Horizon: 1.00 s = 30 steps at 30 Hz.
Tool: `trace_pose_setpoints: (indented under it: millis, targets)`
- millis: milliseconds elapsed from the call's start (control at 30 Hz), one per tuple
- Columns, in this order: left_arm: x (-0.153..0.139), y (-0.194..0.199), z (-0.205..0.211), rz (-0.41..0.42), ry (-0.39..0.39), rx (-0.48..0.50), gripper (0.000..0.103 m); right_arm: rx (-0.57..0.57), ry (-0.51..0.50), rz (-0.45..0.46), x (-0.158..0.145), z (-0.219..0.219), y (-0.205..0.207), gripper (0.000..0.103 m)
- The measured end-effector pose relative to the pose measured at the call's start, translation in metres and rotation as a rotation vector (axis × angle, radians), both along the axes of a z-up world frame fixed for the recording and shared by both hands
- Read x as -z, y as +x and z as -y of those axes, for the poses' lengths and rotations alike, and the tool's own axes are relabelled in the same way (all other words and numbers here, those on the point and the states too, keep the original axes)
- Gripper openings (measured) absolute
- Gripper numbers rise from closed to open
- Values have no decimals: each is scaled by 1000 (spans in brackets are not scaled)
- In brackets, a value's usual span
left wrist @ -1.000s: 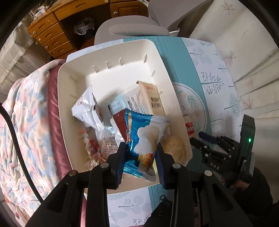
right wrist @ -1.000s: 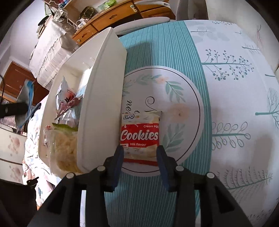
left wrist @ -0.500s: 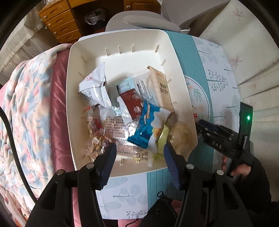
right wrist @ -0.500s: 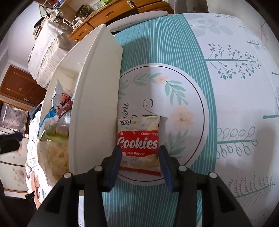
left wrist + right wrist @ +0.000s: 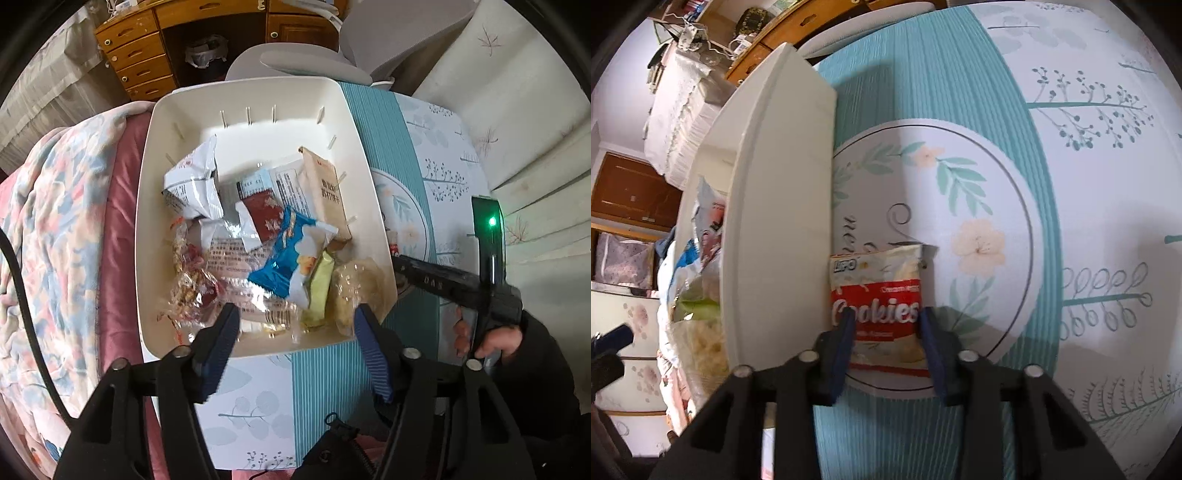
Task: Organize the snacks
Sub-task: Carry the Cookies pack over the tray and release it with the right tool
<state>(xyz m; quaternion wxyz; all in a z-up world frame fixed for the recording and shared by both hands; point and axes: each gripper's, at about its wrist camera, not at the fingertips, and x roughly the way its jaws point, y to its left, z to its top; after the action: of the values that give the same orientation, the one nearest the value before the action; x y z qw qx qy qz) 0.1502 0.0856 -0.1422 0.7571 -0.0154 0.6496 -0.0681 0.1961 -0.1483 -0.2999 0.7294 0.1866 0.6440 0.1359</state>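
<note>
Right gripper (image 5: 884, 325) fingers have just closed, pinching the cookie packet (image 5: 877, 306) across its width; long axis runs ahead. White bin (image 5: 775, 206) just left. Left gripper (image 5: 295, 325) spread, empty

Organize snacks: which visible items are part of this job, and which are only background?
Part of the job:
- white plastic bin
- red-and-white Cookies packet, right gripper closing on it
- blue-and-white snack packet in the bin
- left gripper, open

Background:
- teal floral tablecloth
- wooden drawer unit
- grey chair
- floral blanket
</note>
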Motion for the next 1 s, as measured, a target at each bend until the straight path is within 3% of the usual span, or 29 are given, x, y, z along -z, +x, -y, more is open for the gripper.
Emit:
trace_pose_setpoints:
  millis: [233, 567, 800, 1000]
  targets:
    - [10, -18, -6, -25, 35, -65, 66, 15, 21, -31, 3, 5, 5, 6]
    - [17, -41, -21, -25, 58, -174, 66, 15, 5, -69, -5, 4, 2, 3]
    - [11, -49, -28, 6, 49, -179, 66, 37, -20, -62, -30, 8, -11, 2]
    - [4, -59, -43, 43, 24, -172, 66, 72, -50, 10, -71, 12, -19, 2]
